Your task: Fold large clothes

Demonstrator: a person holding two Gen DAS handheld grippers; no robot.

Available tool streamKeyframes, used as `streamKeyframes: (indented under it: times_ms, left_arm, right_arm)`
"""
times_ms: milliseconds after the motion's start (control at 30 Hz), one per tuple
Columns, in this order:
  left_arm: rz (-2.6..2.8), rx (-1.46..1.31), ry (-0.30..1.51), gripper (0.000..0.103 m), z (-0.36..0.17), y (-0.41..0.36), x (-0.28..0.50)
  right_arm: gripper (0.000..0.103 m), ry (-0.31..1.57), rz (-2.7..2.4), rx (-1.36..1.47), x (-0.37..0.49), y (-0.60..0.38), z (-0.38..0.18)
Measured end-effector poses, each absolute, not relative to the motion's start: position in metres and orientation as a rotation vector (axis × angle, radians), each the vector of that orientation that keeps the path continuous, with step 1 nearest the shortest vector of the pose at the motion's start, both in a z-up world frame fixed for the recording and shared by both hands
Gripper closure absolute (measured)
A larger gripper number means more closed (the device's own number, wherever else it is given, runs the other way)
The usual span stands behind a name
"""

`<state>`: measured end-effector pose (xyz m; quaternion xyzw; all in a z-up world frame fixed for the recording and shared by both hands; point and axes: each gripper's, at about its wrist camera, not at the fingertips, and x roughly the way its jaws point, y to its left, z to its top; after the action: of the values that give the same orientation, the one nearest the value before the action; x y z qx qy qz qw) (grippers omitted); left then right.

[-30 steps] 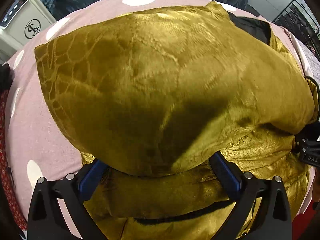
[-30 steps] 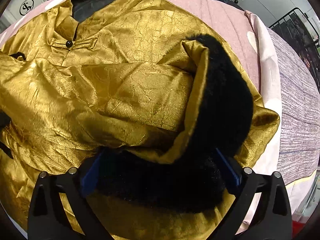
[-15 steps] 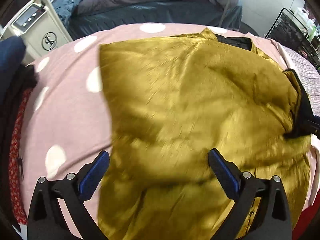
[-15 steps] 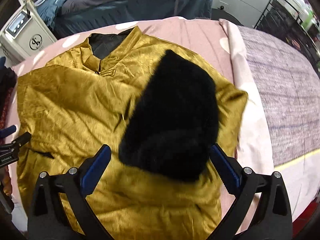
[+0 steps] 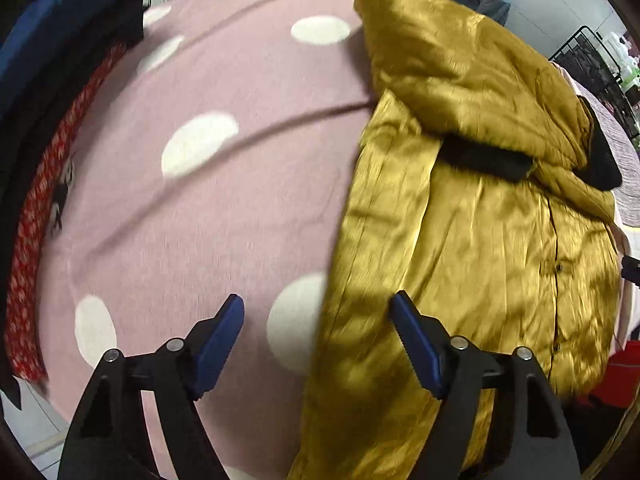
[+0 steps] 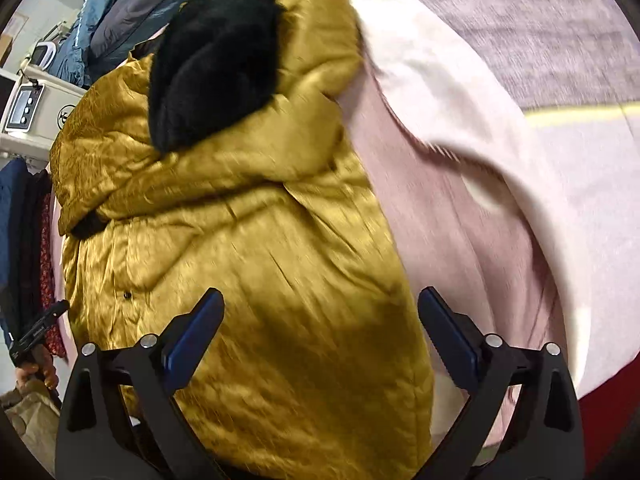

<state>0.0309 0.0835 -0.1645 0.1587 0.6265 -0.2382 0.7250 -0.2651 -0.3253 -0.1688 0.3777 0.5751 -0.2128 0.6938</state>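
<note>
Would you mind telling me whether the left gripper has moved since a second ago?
Yes. The left gripper has let go of the shiny gold jacket and swung left over the pink polka-dot blanket.

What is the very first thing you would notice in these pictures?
The shiny gold jacket jumps out first, lying folded on the pink spotted blanket. Next comes its fluffy black lining, turned out at the top of the jacket. Both grippers, left and right, hang open at the jacket's lower end, holding nothing.
</note>
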Motion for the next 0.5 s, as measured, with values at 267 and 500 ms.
streamKeyframes:
  times_ms: [267,500]
  left_arm:
    - [-0.654,0.343,1.549,0.043,-0.193,0.119,0.005]
    - [-0.759,0.364,1.599,0.051,-0.203,0.137,-0.032]
  right_arm:
    - [0.039,1.311,-0.393,0.992,-0.322,-0.315,-0.187]
    - [0.044,1.366,-0.393,1.082,-0.369,-0.297,-0.207]
